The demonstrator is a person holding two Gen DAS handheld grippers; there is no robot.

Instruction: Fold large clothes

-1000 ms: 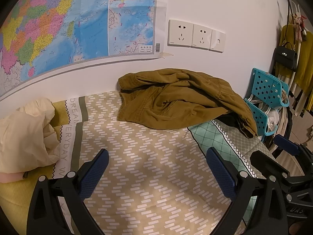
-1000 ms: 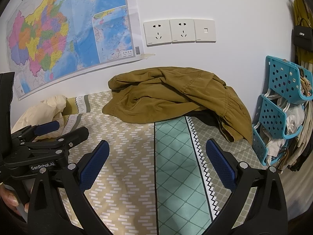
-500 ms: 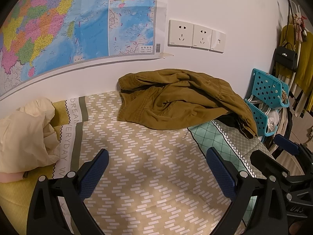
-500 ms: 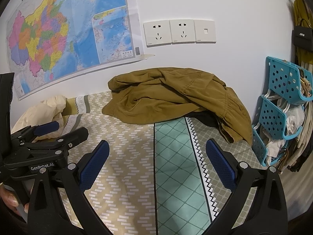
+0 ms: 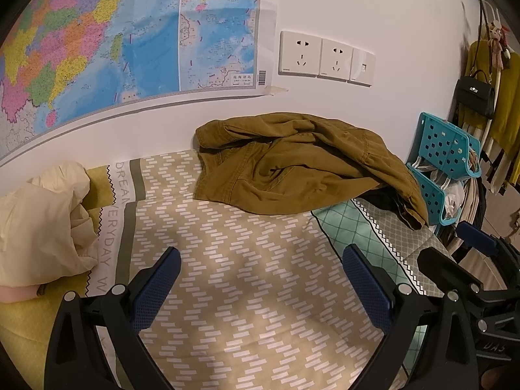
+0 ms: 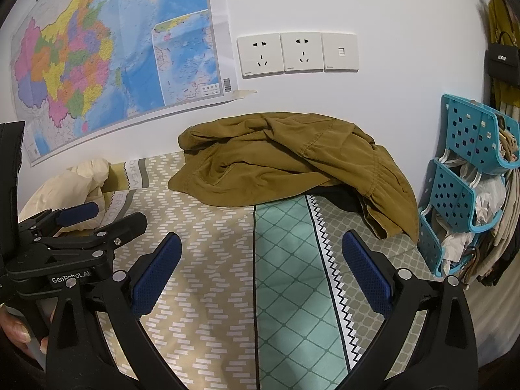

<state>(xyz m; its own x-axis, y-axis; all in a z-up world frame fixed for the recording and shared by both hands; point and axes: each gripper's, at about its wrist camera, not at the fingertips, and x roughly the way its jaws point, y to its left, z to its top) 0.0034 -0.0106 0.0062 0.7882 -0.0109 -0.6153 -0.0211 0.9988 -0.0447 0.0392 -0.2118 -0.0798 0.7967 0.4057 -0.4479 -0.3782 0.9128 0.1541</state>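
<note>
A crumpled olive-brown jacket (image 5: 302,165) lies in a heap at the far side of the patterned bedspread (image 5: 247,279), against the wall; it also shows in the right wrist view (image 6: 292,165). Something black shows under its right edge (image 6: 338,195). My left gripper (image 5: 260,279) is open and empty, held above the bedspread well short of the jacket. My right gripper (image 6: 260,266) is open and empty, also short of the jacket. The left gripper (image 6: 97,217) shows at the left of the right wrist view.
A cream garment (image 5: 42,221) lies bunched at the bed's left. A blue plastic rack (image 6: 468,175) stuffed with items hangs at the right bed edge. A map (image 5: 113,39) and wall sockets (image 5: 325,58) are behind. A black handbag (image 5: 474,94) hangs at right.
</note>
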